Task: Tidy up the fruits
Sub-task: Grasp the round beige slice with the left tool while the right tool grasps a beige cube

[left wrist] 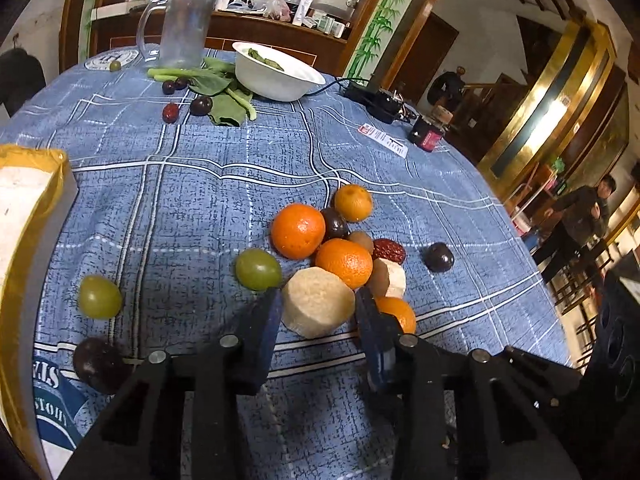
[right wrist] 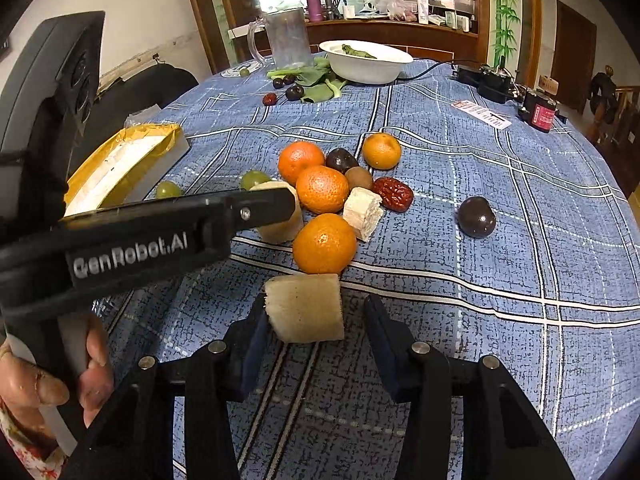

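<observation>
A heap of fruit lies on the blue checked tablecloth (left wrist: 180, 184): several oranges (left wrist: 298, 231), a red date (left wrist: 389, 249), dark plums (left wrist: 439, 257), green grapes (left wrist: 258, 269) and pale sugarcane chunks. My left gripper (left wrist: 316, 312) has its jaws around a round pale chunk (left wrist: 318, 303), touching it on both sides. My right gripper (right wrist: 316, 328) is open; a cut pale chunk (right wrist: 305, 307) lies between its fingers, against the left finger only. The left gripper's body (right wrist: 132, 240) crosses the right wrist view.
A yellow-lined white box (right wrist: 120, 164) stands at the left. At the far side are a white bowl (right wrist: 366, 62), green leaves (left wrist: 224, 92), a clear pitcher (left wrist: 186, 28), more plums and a date. Black devices (right wrist: 540, 110) and a card lie at the far right.
</observation>
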A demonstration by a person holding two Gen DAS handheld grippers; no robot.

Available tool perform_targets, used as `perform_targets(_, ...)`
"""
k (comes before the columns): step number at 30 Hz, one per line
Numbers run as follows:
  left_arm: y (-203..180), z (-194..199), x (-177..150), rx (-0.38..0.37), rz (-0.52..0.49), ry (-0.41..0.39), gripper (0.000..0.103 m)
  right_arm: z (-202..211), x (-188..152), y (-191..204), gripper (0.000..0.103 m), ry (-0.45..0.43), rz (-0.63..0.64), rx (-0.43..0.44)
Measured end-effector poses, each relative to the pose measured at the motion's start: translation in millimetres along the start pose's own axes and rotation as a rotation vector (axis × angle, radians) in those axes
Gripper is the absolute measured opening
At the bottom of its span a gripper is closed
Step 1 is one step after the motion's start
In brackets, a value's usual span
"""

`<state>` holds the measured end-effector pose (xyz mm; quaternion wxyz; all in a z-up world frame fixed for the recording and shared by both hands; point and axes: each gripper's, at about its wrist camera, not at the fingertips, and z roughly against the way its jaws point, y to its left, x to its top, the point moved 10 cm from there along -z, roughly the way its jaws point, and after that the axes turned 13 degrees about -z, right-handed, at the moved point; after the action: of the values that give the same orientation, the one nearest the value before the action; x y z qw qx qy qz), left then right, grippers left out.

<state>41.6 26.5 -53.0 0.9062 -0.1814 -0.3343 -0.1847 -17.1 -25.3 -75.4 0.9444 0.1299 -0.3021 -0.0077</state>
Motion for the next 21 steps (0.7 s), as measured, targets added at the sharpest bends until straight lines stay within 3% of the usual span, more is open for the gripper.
perform_targets(2,1.1,-4.6,-0.6,0.040,-0.015,0.011,0.055,-0.1,0.0,0.0,0.051,-0.001,0.003,-0.004)
perform_targets(4,-2.4,-9.9,-2.4,0.065,-0.049,0.030,0.055,-0.3,0.3,-0.1,0.051,-0.002,0.002,-0.004)
perform_targets(5,-3.4,-10.8,-2.4,0.076,-0.062,0.033,0.052,-0.1,0.3,-0.1,0.051,-0.001,0.001,-0.003)
perform_targets(6,-5.2,-10.1,-1.5,0.084,-0.079,0.027,0.039,-0.1,0.4,-0.3,0.051,-0.002,0.001,-0.002)
perform_targets(10,-11.6,-5.4,-0.2,0.110,-0.132,0.005,0.039,1.0,-0.2,2.3,0.037,0.003,-0.001,0.020)
perform_targets(18,3.6,10.4,9.2,0.126,-0.076,-0.067,0.039,2.6,1.5,-3.3,0.036,-0.007,-0.023,0.014)
perform_targets(21,9.5,14.4,10.9,0.127,-0.047,-0.084,0.039,3.2,2.8,-6.5,0.036,0.000,-0.064,0.053)
